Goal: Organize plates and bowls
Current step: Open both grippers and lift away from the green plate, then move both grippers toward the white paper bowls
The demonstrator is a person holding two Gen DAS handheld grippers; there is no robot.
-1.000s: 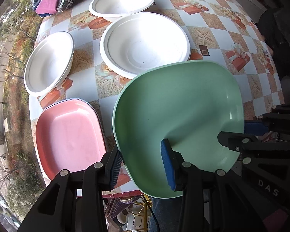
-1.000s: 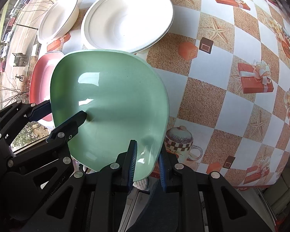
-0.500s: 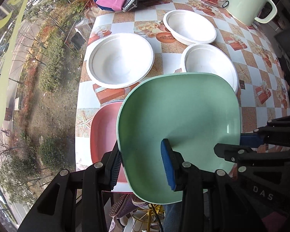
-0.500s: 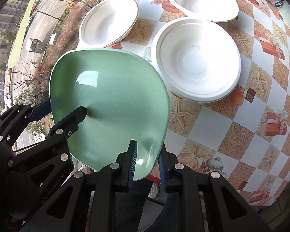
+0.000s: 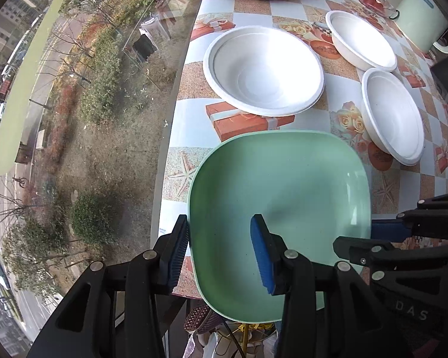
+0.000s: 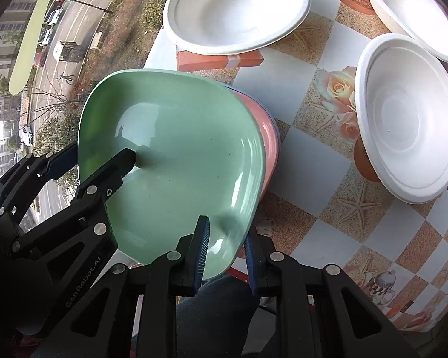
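Your green plate (image 5: 283, 197) is a rounded square with no clear long axis; it faces up, roughly level, and sits over the pink plate (image 6: 268, 140) at the table's (image 5: 254, 9) near corner by the window, only a pink rim strip showing along its right side. Whether the two touch can't be told.

Your left gripper (image 5: 221, 250) is spread moderately wide, one blue pad just outside the plate's left edge and the other above the plate's inside; whether either presses the plate can't be told. Your right gripper (image 6: 224, 247) is pinched narrowly on the plate's near right rim, a pad on each face.

Count: one green plate, one pink plate, three white bowls – near-left (image 5: 262, 68), far (image 5: 361, 38) and right (image 5: 391, 119), standing apart on the checkered cloth
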